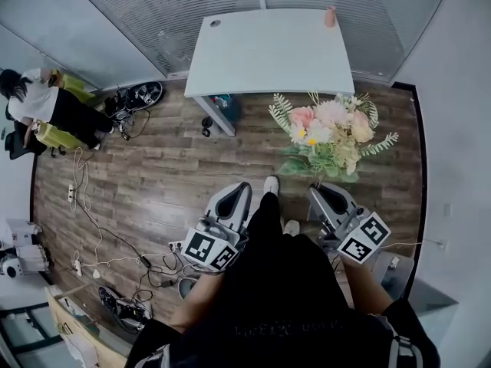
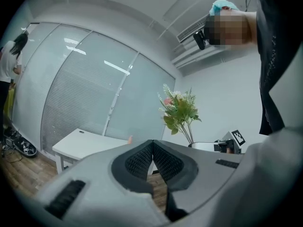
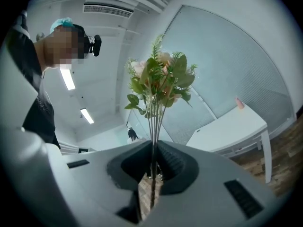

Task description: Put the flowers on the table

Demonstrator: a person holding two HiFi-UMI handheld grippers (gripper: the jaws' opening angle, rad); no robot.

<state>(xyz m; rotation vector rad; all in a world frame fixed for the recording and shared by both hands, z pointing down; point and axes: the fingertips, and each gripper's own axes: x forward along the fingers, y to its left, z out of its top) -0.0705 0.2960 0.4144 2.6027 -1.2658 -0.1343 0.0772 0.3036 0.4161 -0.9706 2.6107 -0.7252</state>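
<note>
You held the flowers [image 1: 330, 133] by their thin stems in your right gripper [image 3: 154, 151]. Its jaws were drawn in narrow on the bunch, and the blooms stood upright above them. The bunch was short of the table [image 1: 268, 52], just off its near right corner and over the wooden floor [image 1: 153, 182], so nothing was set down yet.

Your left gripper [image 2: 152, 148] was also on the near side of the table. Its pads were pressed together with nothing between them.

The bunch looked top-heavy on such slender stems, so the carry forward called for a slow, level move with your wrist steady, or the heads would likely swing. The tabletop was bare except for a small pink object [image 1: 330, 16] at its far edge. The middle of the table was therefore the safest target, well apart from that object and from the edges.

No vase showed on the table. The bunch probably had to be laid on its side: stems lowered until they touched the top, then the blooms, and only then the jaws eased apart. Your left gripper was free to steady the heads.
</note>
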